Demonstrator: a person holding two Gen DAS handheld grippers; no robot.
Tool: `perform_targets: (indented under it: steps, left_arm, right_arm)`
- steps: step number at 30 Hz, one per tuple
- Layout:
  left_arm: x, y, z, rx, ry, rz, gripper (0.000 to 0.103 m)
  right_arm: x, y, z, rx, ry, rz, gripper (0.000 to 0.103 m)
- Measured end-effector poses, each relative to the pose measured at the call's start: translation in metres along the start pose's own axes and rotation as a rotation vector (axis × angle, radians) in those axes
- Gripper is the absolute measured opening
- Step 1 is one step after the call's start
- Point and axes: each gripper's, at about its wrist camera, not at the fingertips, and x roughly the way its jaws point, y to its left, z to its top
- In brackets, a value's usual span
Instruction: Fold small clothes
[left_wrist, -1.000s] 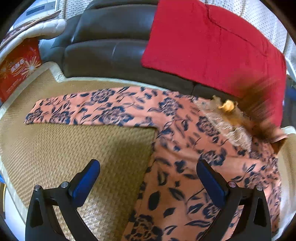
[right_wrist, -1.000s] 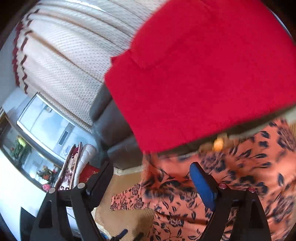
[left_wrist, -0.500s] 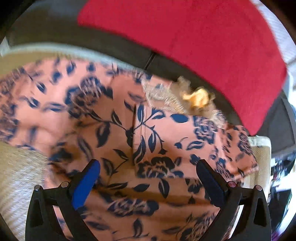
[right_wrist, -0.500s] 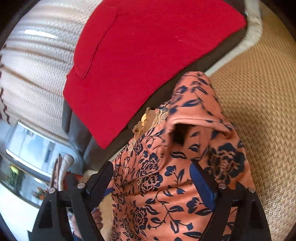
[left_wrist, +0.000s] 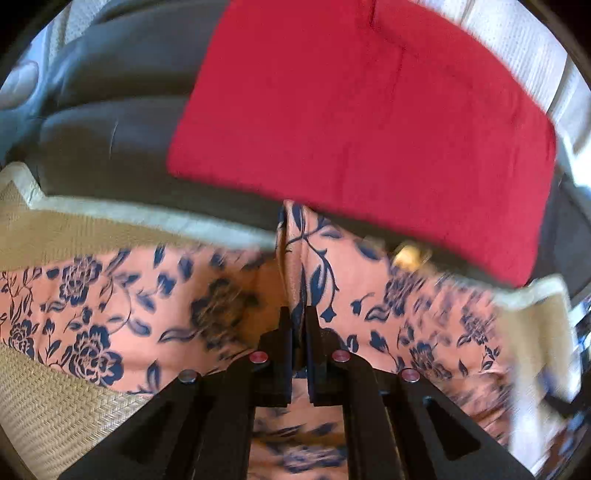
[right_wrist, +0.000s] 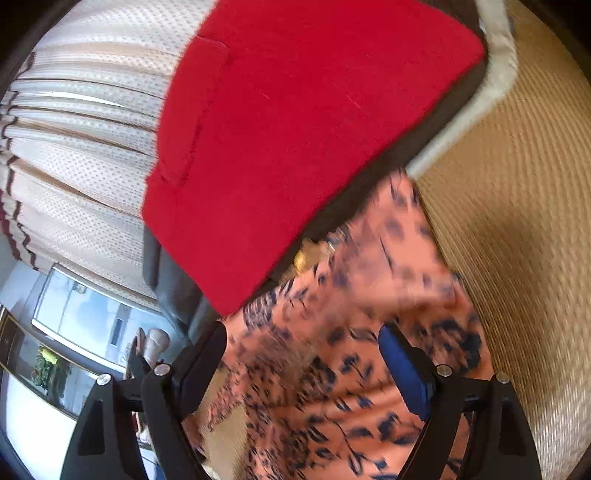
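Jaws of left gripper (left_wrist: 298, 317) just closed, seemingly pinching floral garment (left_wrist: 110, 295).

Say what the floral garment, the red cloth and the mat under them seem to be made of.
Floral garment: thin, soft woven fabric, likely cotton or rayon; it creases and bunches easily. Red cloth: thicker matte textile, perhaps fleece or felt; faintly fuzzy, with stitched seams. Mat: woven rattan or straw, judging by its herringbone weave.
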Motion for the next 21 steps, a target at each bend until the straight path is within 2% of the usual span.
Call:
perform_targets:
  steps: [2, 4, 5, 6, 7, 8, 9, 10, 11, 12, 13, 14, 15, 17, 18, 21]
  left_arm:
    - [0.034, 0.011, -0.014, -0.016, 0.109, 0.017, 0.006]
    - [0.063, 0.012, -0.031, 0.012, 0.194, 0.042, 0.009]
    - [0.067, 0.011, -0.037, 0.021, 0.180, 0.053, 0.009]
    - [0.063, 0.005, -0.038, 0.027, 0.160, 0.058, 0.009]
    - [0.059, 0.003, -0.039, 0.029, 0.159, 0.055, 0.013]
    - [0.054, 0.002, -0.038, 0.022, 0.169, 0.038, 0.018]
    - [0.045, 0.001, -0.040, 0.016, 0.177, 0.020, 0.032]
    - [0.037, 0.003, -0.041, 0.015, 0.170, 0.013, 0.044]
    - [0.024, 0.007, -0.042, 0.019, 0.135, 0.014, 0.049]
    - [0.006, 0.018, -0.041, 0.019, 0.099, 0.017, 0.059]
    - [-0.009, 0.025, -0.042, 0.011, 0.059, 0.027, 0.065]
    - [-0.020, 0.032, -0.042, -0.003, 0.037, 0.025, 0.065]
    - [-0.028, 0.042, -0.044, -0.025, 0.022, 0.010, 0.066]
    - [-0.052, 0.069, -0.053, -0.093, 0.015, -0.028, 0.066]
    - [-0.056, 0.082, -0.056, -0.116, 0.013, -0.026, 0.066]
    - [-0.077, 0.135, -0.062, -0.211, -0.035, 0.026, 0.068]
  right_arm:
    - [0.010, 0.010, 0.015, -0.005, -0.017, 0.020, 0.092]
    - [0.037, 0.011, 0.031, 0.030, 0.017, 0.054, 0.096]
    - [0.056, 0.006, 0.037, 0.046, 0.053, 0.067, 0.096]
    - [0.070, -0.001, 0.040, 0.053, 0.078, 0.042, 0.096]
    - [0.090, -0.015, 0.040, 0.075, 0.125, -0.030, 0.096]
    - [0.108, -0.033, 0.037, 0.114, 0.197, -0.117, 0.095]
    - [0.119, -0.047, 0.033, 0.146, 0.236, -0.177, 0.091]
    - [0.113, -0.039, 0.035, 0.116, 0.197, -0.158, 0.093]
    - [0.106, -0.027, 0.036, 0.084, 0.182, -0.139, 0.093]
    - [0.097, -0.011, 0.037, 0.045, 0.158, -0.092, 0.094]
    - [0.092, -0.004, 0.037, 0.024, 0.138, -0.069, 0.098]
    - [0.090, 0.001, 0.035, 0.003, 0.119, -0.072, 0.101]
    - [0.092, 0.002, 0.035, -0.016, 0.115, -0.115, 0.103]
    - [0.113, -0.023, 0.031, 0.024, 0.214, -0.255, 0.101]
    - [0.108, -0.026, 0.029, 0.040, 0.178, -0.227, 0.100]
    - [0.088, 0.005, 0.022, -0.013, 0.138, -0.195, 0.100]
